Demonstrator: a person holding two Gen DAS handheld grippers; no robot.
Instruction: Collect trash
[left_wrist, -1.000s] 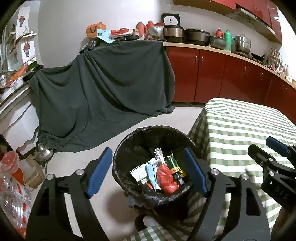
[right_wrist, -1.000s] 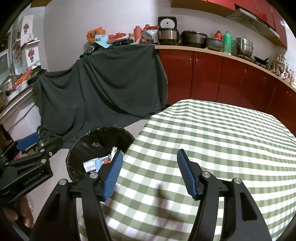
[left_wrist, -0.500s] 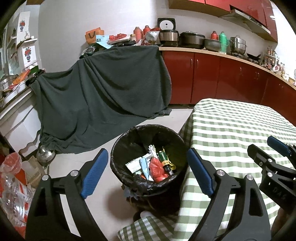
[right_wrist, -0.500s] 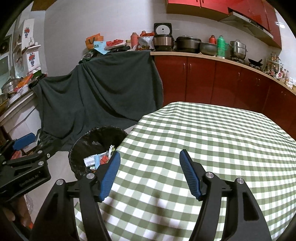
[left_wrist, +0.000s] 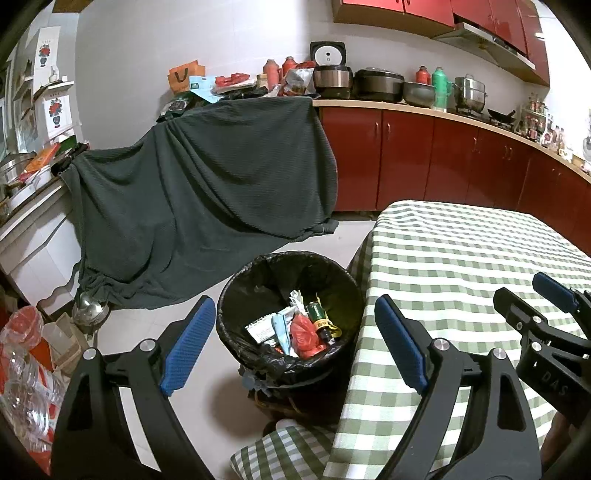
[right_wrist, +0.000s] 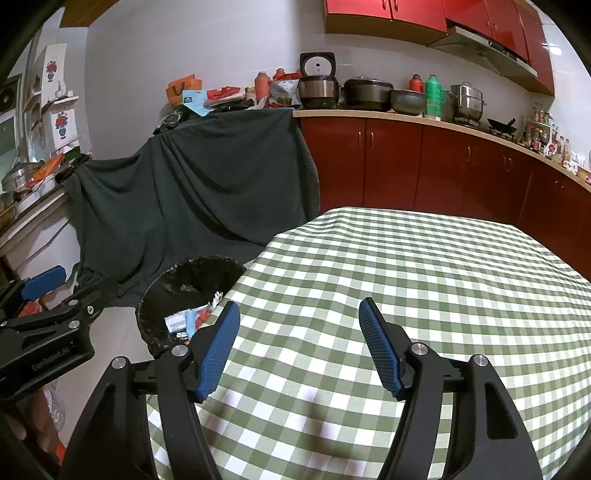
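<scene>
Above the trash bin, left hand-held gripper gapes empty; right hand-held gripper likewise over tablecloth.

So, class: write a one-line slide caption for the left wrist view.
Open left gripper above a lined bin of trash, beside a checked tablecloth.

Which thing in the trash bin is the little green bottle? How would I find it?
Start at the table with the green checked cloth; the black-lined trash bin stands on the floor against its left edge. Among the litter inside, the small green bottle lies toward the table side, just right of a crumpled red bag. Its dark green body and yellow band set it apart from the white wrappers.
</scene>
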